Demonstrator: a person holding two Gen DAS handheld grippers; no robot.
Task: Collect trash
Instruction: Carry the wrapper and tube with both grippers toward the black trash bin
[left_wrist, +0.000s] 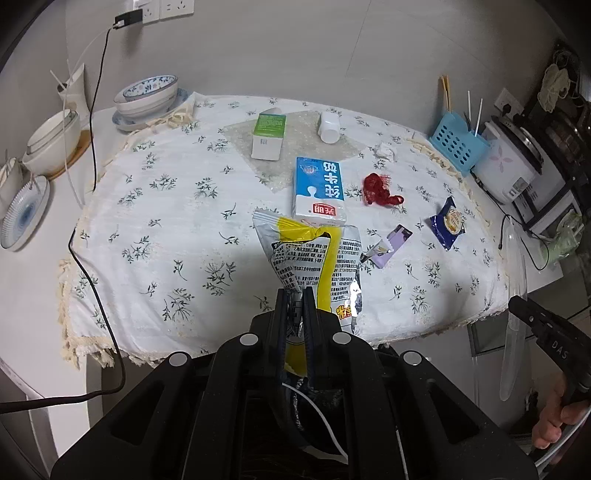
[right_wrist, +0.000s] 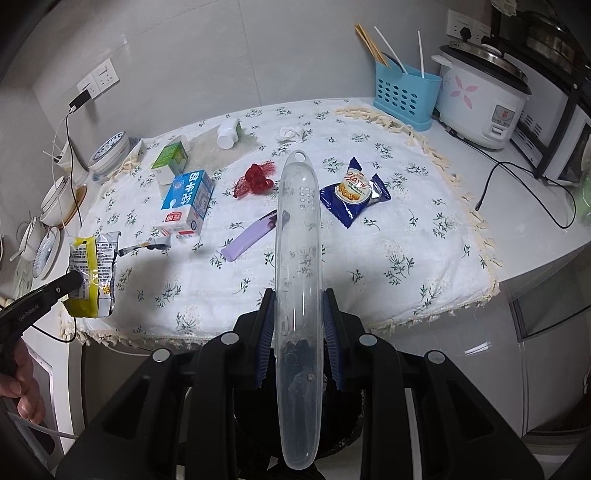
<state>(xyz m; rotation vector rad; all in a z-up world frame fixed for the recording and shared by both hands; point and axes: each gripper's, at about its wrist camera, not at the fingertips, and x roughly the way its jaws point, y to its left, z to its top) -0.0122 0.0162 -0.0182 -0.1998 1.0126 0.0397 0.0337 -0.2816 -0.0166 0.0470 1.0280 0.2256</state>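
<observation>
Yellow-and-silver snack wrapper (left_wrist: 314, 266) is pinched in my left gripper (left_wrist: 295, 295), lifted off the floral cloth (left_wrist: 166, 221). My right gripper (right_wrist: 299, 306) clamps a clear plastic case (right_wrist: 299, 258). Ahead at twelve o'clock lies the blue milk carton (left_wrist: 319, 192); at one o'clock, red netting (left_wrist: 380, 190), a purple wrapper (left_wrist: 391, 245) and a blue biscuit packet (left_wrist: 448, 223).

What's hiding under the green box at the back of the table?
The green box lies on a see-through dotted sheet, which is spread over the flowery tablecloth. Whatever is directly beneath the box is covered.
</observation>
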